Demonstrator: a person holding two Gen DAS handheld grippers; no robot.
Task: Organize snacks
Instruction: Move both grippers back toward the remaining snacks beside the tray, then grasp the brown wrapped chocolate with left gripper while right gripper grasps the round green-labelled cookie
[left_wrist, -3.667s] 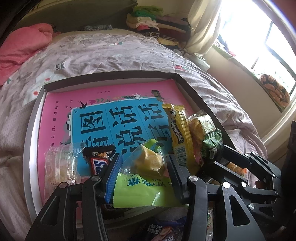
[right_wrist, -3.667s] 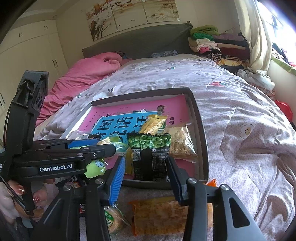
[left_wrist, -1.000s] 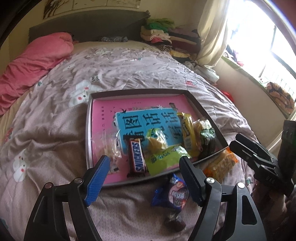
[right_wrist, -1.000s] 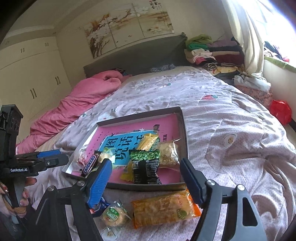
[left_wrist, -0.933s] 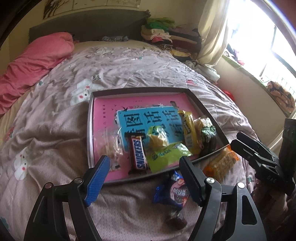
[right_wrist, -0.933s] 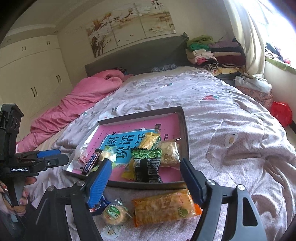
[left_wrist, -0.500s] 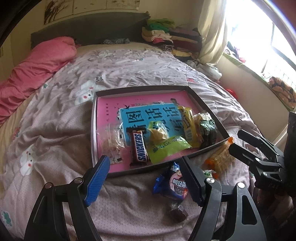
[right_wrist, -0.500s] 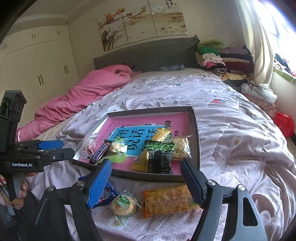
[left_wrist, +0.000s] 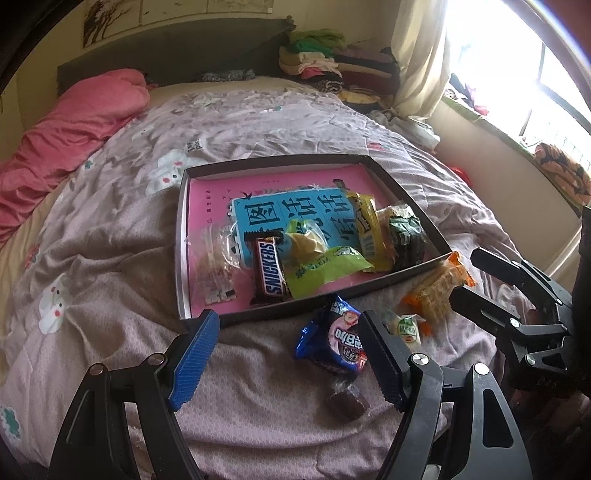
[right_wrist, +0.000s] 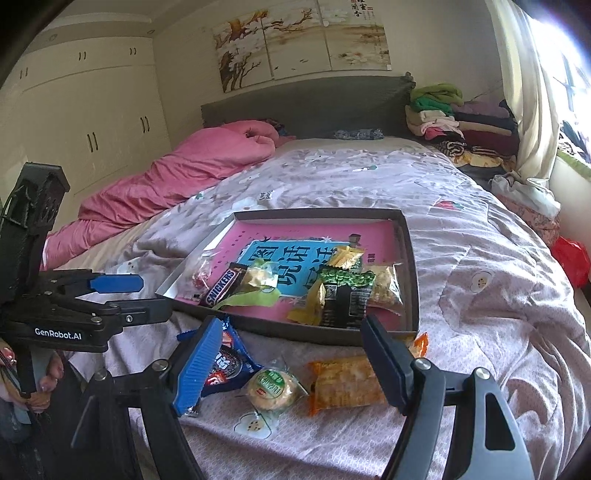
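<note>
Loose snacks on the bed quilt (right_wrist: 498, 295), just in front of the tray (right_wrist: 413, 258): blue cookie pack (left_wrist: 338, 341), round green-labelled cake in clear wrap (right_wrist: 272, 388), orange cracker pack (right_wrist: 345, 384), small dark wrapped sweet (left_wrist: 347, 400)
Probably all light, crinkly film, slippery; cracker pack and round cake likely brittle inside, so gentle squeeze only
Best hold judged across the short width of each pack, or on a crimped end seam; soft quilt gives under a press, so scoop low
Already in tray: Snickers bar (left_wrist: 270, 271), green pouch (left_wrist: 325, 267), yellow pack (left_wrist: 367, 229), dark green pack (right_wrist: 345, 295), clear bags
Left gripper (left_wrist: 291, 358) wide open, holding nothing, hovering over blue cookie pack
Right gripper (right_wrist: 291, 363) wide open, empty, above round cake and cracker pack
Pink duvet (right_wrist: 177, 173) and folded clothes (right_wrist: 450, 118) well apart, far side of bed
</note>
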